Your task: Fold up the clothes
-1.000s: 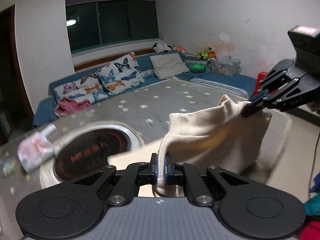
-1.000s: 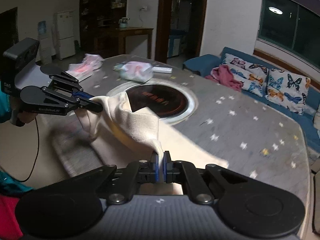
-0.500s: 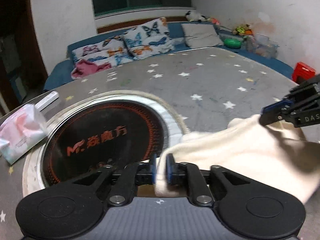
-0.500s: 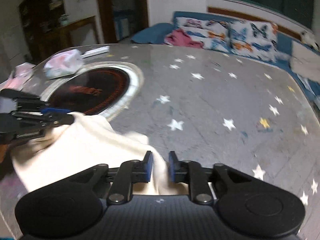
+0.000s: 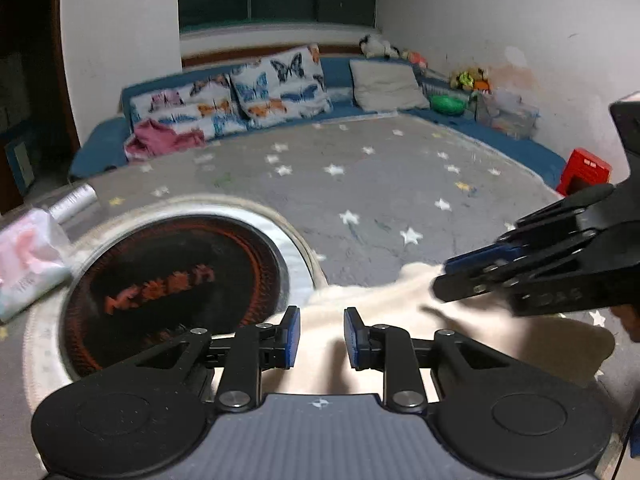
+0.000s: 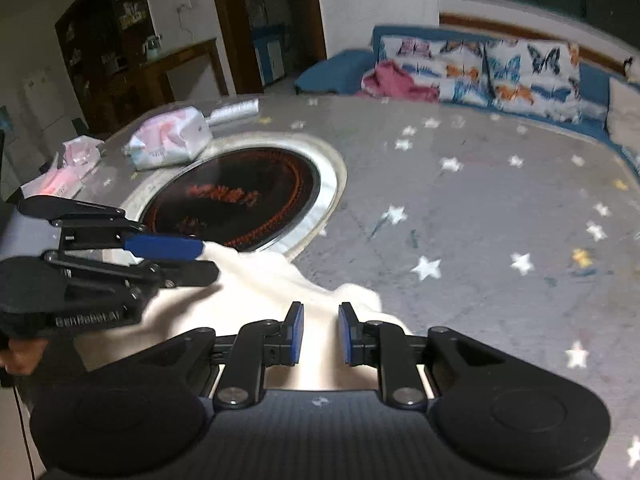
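Round table (image 5: pixel 392 184): grey star-print cover, wide surface.
Inset cooktop (image 6: pixel 236 200): dark glass disc, metal ring, left of centre.
Cream garment (image 6: pixel 264 280): lies on the table's near edge, its far edge touching the cooktop ring.
Tissue pack (image 6: pixel 168 144): beyond the cooktop.
Left gripper (image 5: pixel 319 336): jaws apart, above the garment, gripping nothing.
Right gripper (image 6: pixel 319 332): jaws apart, above the garment, gripping nothing.

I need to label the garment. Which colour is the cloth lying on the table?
Cream, plain with no pattern. The cloth shows best in the right wrist view.
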A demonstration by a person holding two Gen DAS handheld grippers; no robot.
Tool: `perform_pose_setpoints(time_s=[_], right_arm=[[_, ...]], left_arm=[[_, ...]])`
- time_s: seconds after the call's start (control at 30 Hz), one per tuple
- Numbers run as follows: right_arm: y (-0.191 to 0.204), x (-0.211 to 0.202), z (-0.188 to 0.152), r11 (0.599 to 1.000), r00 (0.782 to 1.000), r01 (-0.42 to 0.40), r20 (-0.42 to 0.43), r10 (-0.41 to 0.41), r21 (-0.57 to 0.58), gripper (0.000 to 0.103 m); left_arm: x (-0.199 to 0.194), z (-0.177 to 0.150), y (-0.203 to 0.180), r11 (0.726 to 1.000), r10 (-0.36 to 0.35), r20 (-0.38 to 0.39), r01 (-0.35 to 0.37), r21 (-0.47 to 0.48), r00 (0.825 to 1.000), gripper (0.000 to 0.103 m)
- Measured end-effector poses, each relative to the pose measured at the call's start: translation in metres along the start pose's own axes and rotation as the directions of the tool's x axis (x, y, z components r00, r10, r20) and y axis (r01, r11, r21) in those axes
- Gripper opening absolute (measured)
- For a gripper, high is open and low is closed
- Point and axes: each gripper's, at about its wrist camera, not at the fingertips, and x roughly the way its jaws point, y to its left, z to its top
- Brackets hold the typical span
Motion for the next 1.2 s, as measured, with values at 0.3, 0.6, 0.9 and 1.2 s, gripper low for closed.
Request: perform_pose_setpoints(time_s=[0.3,0.6,0.9,1.2], right_arm=[[-0.001,-0.028,-0.012,0.998,1.000,0.005,0.000,-0.005,-0.057,0.017],[0.006,-0.067,-0.041,0.994,1.000,-0.008,0.002,0.008,-0.107,0.013],[0.010,-0.066,-0.084,0.990,1.000,0.016,-0.011,-0.018,-0.141,0.010],[0.009,-0.070,-0.067,0.994,1.000,0.009,0.030,-0.006,-0.107,0.011]], left_arm=[[0.012,-0.004,0.005,0.999,0.023,-0.014,-0.024,-0.044,1.000,0.026],[-0.031,-0.019,-0.039,0.997,-0.076,0.055,0.074,0.038,0.996,0.026],[-0.038,-0.060,-0.058,0.993,-0.107,0.017,0.106,0.054,0.994,0.027],[-0.065,-0.067,-0.032,0.995,-0.072,0.059,0.076,-0.063,0.996,0.048]])
